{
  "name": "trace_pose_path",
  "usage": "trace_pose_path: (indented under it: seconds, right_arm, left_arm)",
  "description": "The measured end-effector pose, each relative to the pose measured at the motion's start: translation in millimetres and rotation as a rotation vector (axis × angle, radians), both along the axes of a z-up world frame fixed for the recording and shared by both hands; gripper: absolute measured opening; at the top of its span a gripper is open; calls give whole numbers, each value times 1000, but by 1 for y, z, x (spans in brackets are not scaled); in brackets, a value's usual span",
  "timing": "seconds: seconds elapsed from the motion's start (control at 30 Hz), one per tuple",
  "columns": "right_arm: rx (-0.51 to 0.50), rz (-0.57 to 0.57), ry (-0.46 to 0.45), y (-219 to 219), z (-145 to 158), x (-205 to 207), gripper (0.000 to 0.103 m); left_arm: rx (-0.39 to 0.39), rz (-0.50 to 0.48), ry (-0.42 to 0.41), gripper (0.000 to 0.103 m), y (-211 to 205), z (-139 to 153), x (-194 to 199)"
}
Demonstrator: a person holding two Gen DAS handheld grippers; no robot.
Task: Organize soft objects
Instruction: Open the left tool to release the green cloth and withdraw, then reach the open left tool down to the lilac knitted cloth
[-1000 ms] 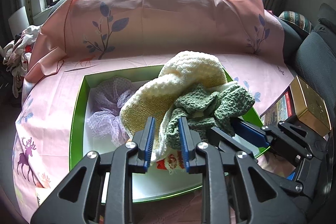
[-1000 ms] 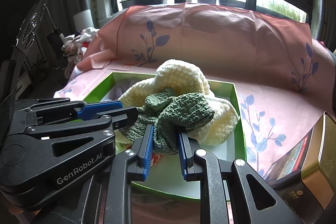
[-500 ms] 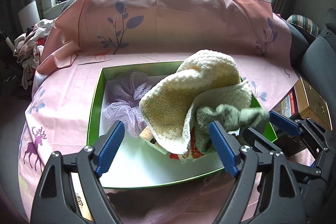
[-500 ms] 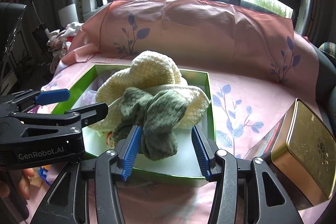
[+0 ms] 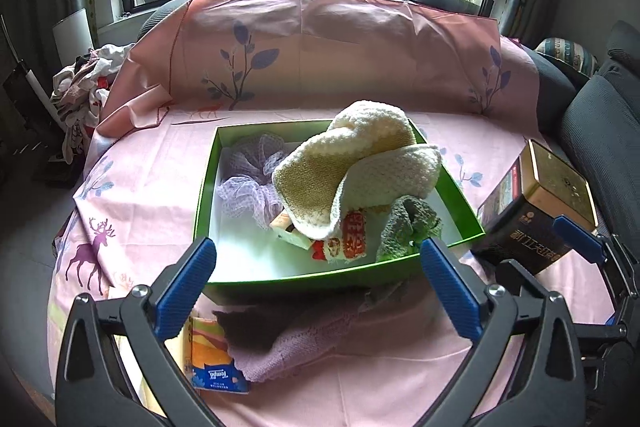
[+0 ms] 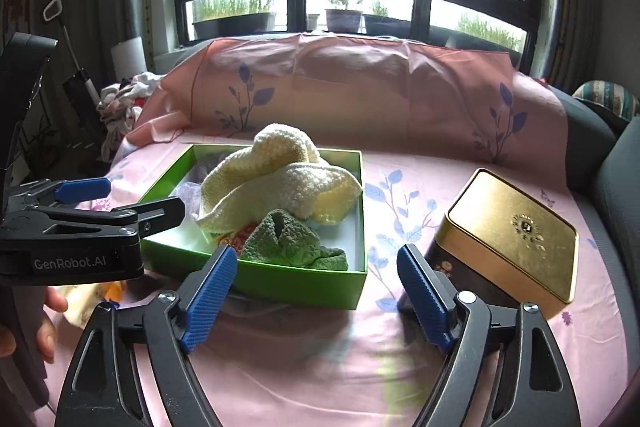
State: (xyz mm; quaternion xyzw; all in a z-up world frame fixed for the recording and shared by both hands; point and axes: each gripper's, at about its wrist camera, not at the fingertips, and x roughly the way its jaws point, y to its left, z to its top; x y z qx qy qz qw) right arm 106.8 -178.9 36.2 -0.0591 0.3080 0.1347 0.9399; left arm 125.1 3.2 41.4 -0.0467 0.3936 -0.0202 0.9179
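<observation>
Green knit (image 6: 294, 241) in box (image 6: 304, 285), beyond spread fingers (image 6: 208, 293).

Both wrist cams near green box (image 5: 208, 183)

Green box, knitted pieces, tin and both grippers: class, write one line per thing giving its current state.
Green box: lidless, holding soft items.
Cream knitted piece: crumpled, heaped in the box.
Green knitted piece: released, lying in the box.
Gold-lidded tin: closed, outside the box.
Left gripper: open, empty, jaws just opened.
Right gripper: open, empty, jaws just opened.

green box (image 5: 206, 183), cream knit (image 5: 360, 163), gold tin (image 6: 512, 235)
</observation>
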Motion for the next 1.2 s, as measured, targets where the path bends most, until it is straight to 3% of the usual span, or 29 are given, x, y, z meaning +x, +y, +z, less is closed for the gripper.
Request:
trace_pose_path:
  seconds: [0.23,0.6,1.2]
  right_arm:
    - [30,-2,-2,-17,6,-37,84]
    - [73,26,1,-31,1,-79,84]
    - [62,46,42,-32,-19,-99,84]
  left_arm:
    - [-13,-30,-34,102,-17,11,-44]
    - [-59,-57,-20,102,-32,8,-94]
    - [-77,-51,26,102,-31,-12,-112]
